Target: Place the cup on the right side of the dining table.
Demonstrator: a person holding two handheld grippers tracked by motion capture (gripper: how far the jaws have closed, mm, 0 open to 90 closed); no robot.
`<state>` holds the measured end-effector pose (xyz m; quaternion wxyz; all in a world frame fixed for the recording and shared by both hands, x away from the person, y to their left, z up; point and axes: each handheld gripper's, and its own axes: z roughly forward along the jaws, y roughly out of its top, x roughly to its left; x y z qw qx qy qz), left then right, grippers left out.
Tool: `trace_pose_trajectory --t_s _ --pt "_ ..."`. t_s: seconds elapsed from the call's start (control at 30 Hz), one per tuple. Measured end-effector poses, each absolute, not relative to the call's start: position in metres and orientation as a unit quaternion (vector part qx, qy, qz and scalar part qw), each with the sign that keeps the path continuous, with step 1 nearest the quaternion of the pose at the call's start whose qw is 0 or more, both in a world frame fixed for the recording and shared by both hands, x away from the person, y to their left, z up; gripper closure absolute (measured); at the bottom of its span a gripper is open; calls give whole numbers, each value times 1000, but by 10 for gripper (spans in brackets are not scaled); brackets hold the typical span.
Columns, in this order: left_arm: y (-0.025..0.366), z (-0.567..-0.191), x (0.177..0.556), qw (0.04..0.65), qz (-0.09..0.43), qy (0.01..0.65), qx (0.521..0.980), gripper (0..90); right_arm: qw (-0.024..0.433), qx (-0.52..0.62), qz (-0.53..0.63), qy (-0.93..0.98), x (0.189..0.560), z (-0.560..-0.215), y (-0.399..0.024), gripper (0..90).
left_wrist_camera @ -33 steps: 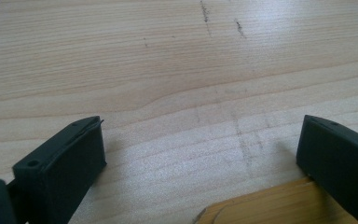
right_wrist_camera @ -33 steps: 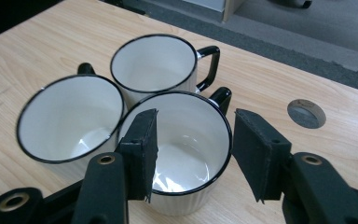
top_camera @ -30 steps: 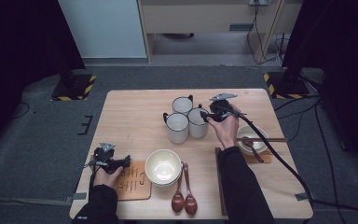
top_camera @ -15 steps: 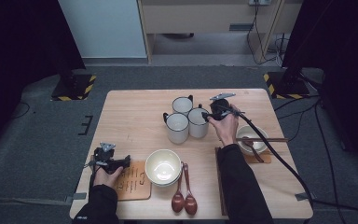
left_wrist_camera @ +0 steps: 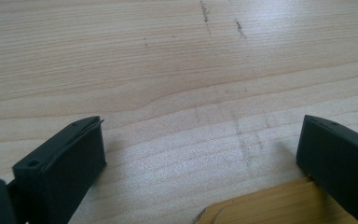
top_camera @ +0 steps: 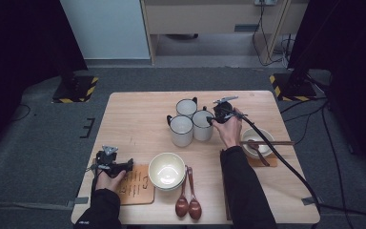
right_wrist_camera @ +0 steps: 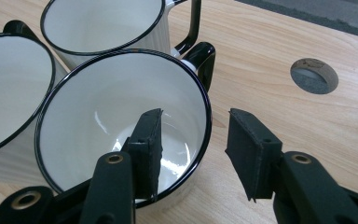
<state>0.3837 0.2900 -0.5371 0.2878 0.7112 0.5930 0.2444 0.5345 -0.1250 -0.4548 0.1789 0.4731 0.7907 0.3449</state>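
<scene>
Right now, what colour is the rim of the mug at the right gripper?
Black, around a white mug; the right gripper view shows it best.

Both sleeves (top_camera: pixel 248 191) are dark; each gripper (top_camera: pixel 213 120) is black — brass-coloured rivets, a thick black cable (top_camera: pixel 286 164) trailing behind.

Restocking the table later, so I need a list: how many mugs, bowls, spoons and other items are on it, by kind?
Mugs: 3
Bowls: 2
Brown spoons: 2
Chopstick pair: 1
Wooden boards: 2
Total: 10
</scene>
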Motion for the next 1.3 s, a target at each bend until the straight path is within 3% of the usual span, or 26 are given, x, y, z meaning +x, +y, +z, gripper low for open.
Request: trace_pose_trajectory --t_s 1.3 --pt "290 -537 384 288 245 593 711 0 177 487 305 799 544 -463 -114 791"
